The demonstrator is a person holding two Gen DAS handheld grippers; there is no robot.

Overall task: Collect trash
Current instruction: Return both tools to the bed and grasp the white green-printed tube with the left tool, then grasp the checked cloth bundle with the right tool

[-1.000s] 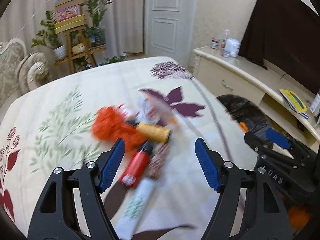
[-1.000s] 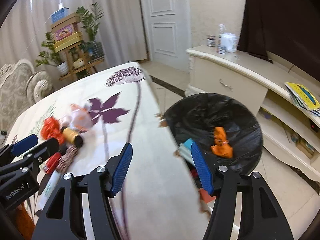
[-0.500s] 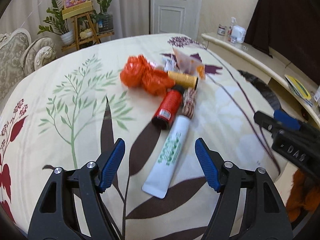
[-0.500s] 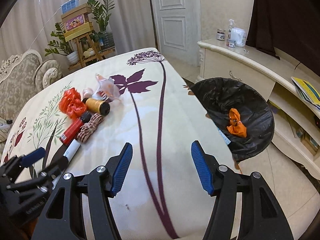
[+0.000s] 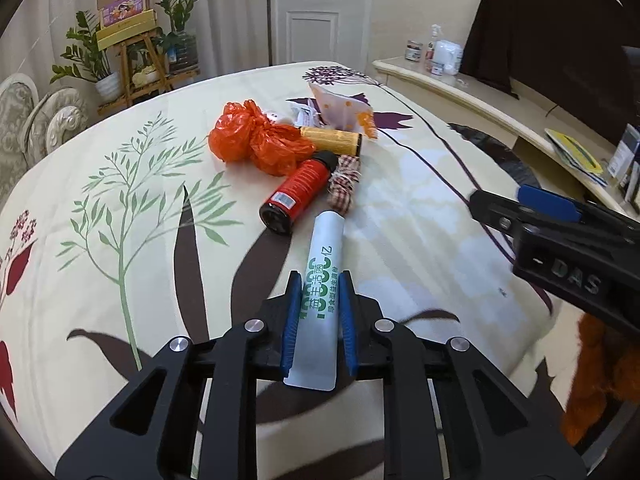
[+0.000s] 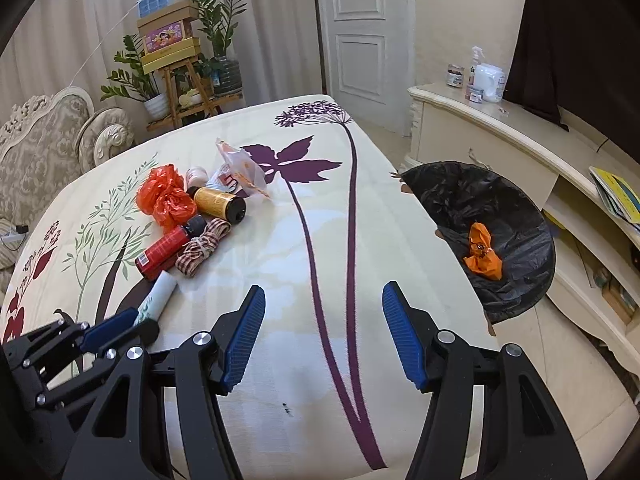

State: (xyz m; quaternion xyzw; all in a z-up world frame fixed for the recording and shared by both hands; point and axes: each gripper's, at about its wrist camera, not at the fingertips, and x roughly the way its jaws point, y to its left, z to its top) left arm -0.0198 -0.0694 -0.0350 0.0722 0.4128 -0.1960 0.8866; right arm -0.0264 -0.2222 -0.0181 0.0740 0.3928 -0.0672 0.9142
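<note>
A white tube (image 5: 326,248) with green print lies on the floral cloth (image 5: 140,240). My left gripper (image 5: 319,280) is closing on its near end, and the blue pads press on both of its sides. Beyond it lie a red can (image 5: 298,192), a checked ribbon bundle (image 5: 344,184), a yellow spool (image 5: 330,140), an orange plastic bag (image 5: 256,140) and a clear wrapper (image 5: 340,108). My right gripper (image 6: 324,300) hovers open over bare cloth with nothing between its fingers. A bin lined with a black bag (image 6: 500,200) stands to the right and holds an orange bag (image 6: 482,252).
A cream cabinet (image 6: 500,136) with bottles on top runs behind the bin. A sofa (image 6: 44,148) and a plant stand (image 6: 180,80) stand at the far left, with a white door (image 6: 360,32) at the back. The cloth's right edge drops off beside the bin.
My left gripper has come down and forward to the tube, and its jaws have gone from wide open to closed on it. The right gripper has swung left, from the bin to over the cloth.
</note>
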